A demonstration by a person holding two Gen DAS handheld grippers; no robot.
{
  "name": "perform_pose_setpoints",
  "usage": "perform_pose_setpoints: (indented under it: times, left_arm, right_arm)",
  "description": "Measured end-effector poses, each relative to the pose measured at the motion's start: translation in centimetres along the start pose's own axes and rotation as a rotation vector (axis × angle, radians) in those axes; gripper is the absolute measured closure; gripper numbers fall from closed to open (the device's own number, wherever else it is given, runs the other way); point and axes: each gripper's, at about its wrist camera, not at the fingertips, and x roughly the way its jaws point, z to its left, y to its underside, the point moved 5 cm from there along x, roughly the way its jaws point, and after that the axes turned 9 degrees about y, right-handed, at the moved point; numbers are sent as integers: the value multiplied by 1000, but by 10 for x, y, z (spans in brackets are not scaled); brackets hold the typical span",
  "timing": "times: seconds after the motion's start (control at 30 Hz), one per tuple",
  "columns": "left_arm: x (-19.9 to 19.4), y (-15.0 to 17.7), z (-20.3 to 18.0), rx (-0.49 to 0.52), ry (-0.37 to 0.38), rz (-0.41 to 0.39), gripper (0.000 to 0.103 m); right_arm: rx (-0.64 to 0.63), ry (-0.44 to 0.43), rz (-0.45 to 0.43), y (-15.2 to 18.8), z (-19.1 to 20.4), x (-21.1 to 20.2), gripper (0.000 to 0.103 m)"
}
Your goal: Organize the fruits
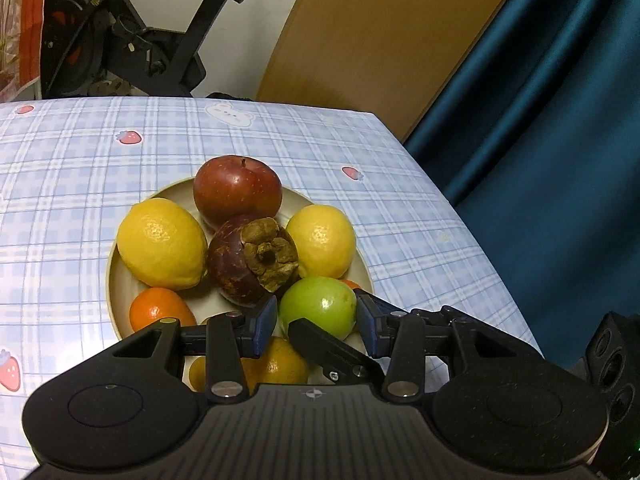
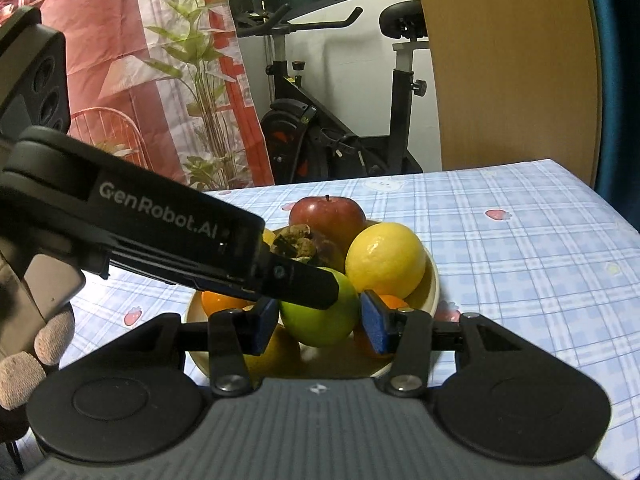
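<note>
A beige plate [image 1: 111,280] [image 2: 434,280] holds a red apple [image 1: 238,188] [image 2: 328,216], two lemons [image 1: 162,242] [image 1: 322,240], a mangosteen [image 1: 248,264] [image 2: 304,244] and several oranges [image 1: 156,312]. A green fruit [image 1: 320,304] [image 2: 320,320] is at the near side of the pile. My left gripper [image 1: 316,316] is shut on it, with a blue pad against each flank. My right gripper [image 2: 320,324] comes in crosswise and also presses both pads on it. One right finger [image 1: 328,348] crosses in front of the fruit, and one left finger [image 2: 304,280] lies over its top.
The plate stands on a blue checked tablecloth [image 1: 80,180] [image 2: 520,260]. The table's right edge runs close by, beside a blue curtain [image 1: 540,160]. An exercise bike [image 2: 320,140] and a wooden panel [image 2: 500,60] stand behind. A gloved hand [image 2: 40,344] holds the left gripper.
</note>
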Motion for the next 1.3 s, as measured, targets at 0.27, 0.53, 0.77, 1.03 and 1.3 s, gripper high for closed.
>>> perform_pose_setpoints:
  times: [0.27,0.53,0.77,1.03,1.3]
  left_arm:
    - [-14,-1,4,-11,-39,-16,57]
    - [-50,-7,18,-49,-106,-88,41]
    - [-90,-6,21,-32,-206,-179,25]
    - [-134,-1,10,17,-285,-238,21]
    - [-176,13,-9,93,-367,-246,7]
  right_arm:
    - [17,-1,15,-1,0,2,55]
    - [22,15,28,-5,-1,1,54]
    - [16,44,32,-4,-5,-8,47]
    - [37,63,51,-10,-5,-34,14]
    - [47,47,96,-24,14,-75,0]
